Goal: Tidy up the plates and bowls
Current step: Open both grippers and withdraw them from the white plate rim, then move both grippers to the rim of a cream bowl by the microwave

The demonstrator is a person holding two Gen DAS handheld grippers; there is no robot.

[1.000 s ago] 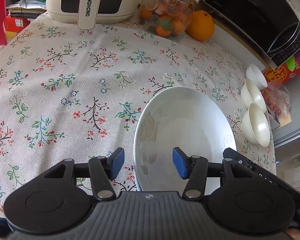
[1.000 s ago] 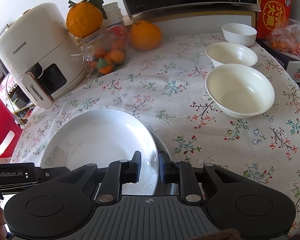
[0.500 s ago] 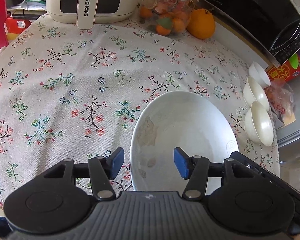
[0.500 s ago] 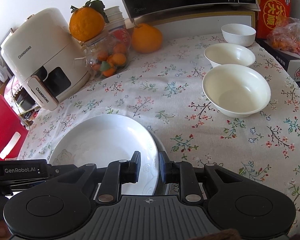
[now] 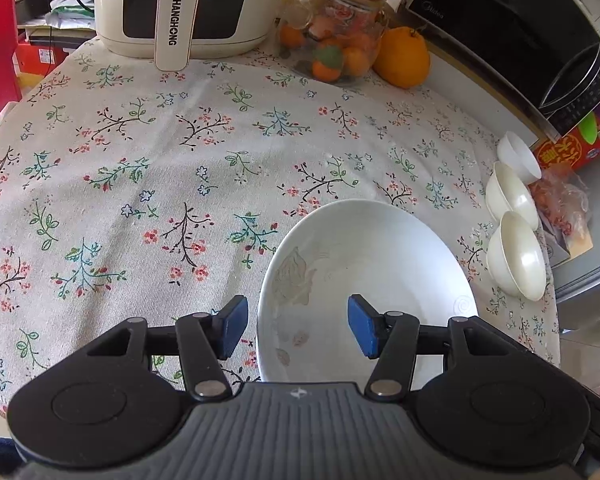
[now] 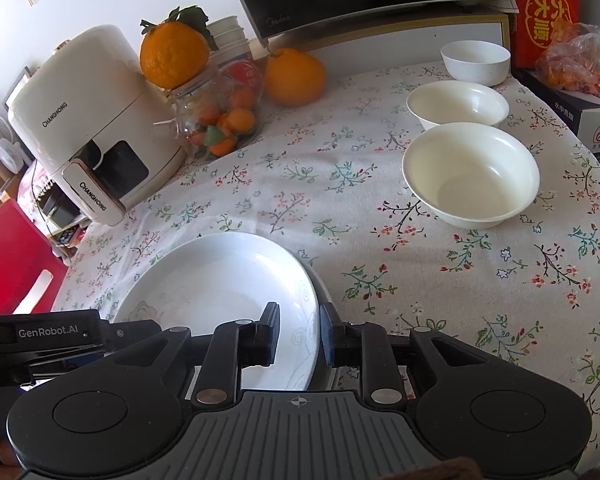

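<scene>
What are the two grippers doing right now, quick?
Left gripper: jaws open, holding nothing, hovering at the white plate.
Right gripper: jaws closed on the white plate's rim, apparently gripping it.

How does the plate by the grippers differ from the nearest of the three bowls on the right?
The plate is wide and shallow; the nearest bowl is narrower and deep. The plate is bright white with faint swirl and flower markings; the bowl is plain cream. The plate's rim sits between the right gripper's fingers; the bowl stands free on the tablecloth. Both are upright and empty.
</scene>
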